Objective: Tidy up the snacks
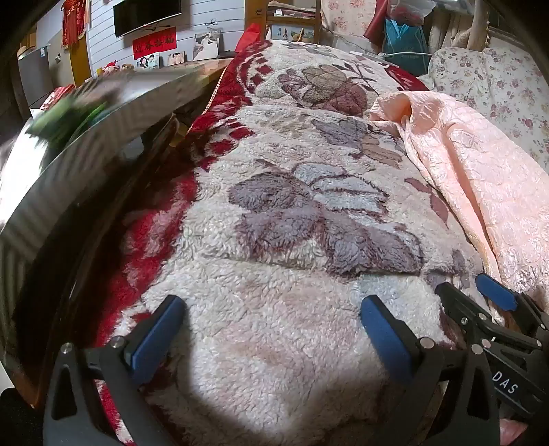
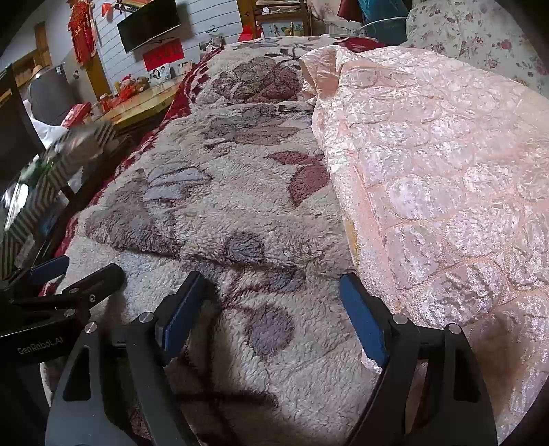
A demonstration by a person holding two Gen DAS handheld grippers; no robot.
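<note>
My left gripper (image 1: 272, 308) is open and empty, low over a fluffy floral blanket (image 1: 291, 192) on a bed. My right gripper (image 2: 272, 284) is open and empty too, over the same blanket (image 2: 212, 178) beside a pink quilt (image 2: 446, 171). In the left wrist view the right gripper (image 1: 480, 295) shows at the far right; in the right wrist view the left gripper (image 2: 79, 271) shows at the far left. A blurred green snack packet (image 1: 65, 116) lies on a glossy dark table at the left, also seen blurred in the right wrist view (image 2: 37, 168).
The glossy table edge (image 1: 103, 161) runs close along the bed's left side. The pink quilt (image 1: 473, 178) is heaped on the right. A wooden desk (image 2: 144, 103) with photos and toys, a wall TV (image 1: 147, 15) and a floral pillow (image 1: 497, 79) stand further back.
</note>
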